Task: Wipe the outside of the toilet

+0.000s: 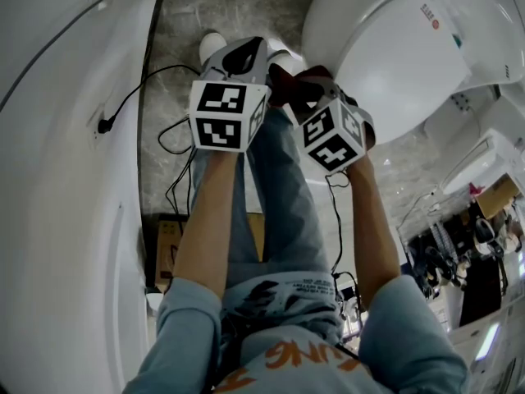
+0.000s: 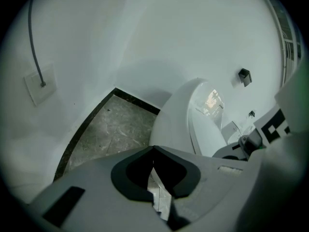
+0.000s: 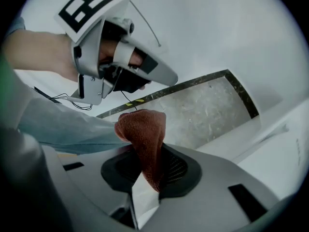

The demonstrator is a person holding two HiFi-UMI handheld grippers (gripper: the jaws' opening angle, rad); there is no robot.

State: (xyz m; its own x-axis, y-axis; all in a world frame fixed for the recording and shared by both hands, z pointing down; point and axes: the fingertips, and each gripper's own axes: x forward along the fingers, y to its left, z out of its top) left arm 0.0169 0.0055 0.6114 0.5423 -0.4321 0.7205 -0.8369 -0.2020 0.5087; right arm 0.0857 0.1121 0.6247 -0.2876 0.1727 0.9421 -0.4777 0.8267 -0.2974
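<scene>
The toilet [image 1: 394,64] is white, with its lid closed, and occupies the upper right of the head view. In the left gripper view it appears at centre right, standing on the floor against the white wall.

The cloth [image 3: 144,139] is red-brown and knitted. It is clamped between the jaws of the right gripper [image 3: 145,178], and a bunched end projects upward past the jaw tips. In the head view the cloth appears at upper centre, just left of the toilet's outer side. Contact between cloth and toilet cannot be determined.

The jaws of the left gripper [image 2: 154,151] are closed tip to tip with nothing between them. This gripper is just left of the right gripper, and their marker cubes sit side by side at the centre of the head view. In the right gripper view it fills the upper left, with a hand inside its grip.

The floor [image 1: 176,23] is grey marbled stone with a dark border strip. Black cables [image 1: 176,138] trail across it at centre left, one running to a wall socket [image 1: 102,125] on the white wall [image 1: 49,138] at the left. The person's jeans [image 1: 279,195] and light blue sleeves occupy the lower centre.
</scene>
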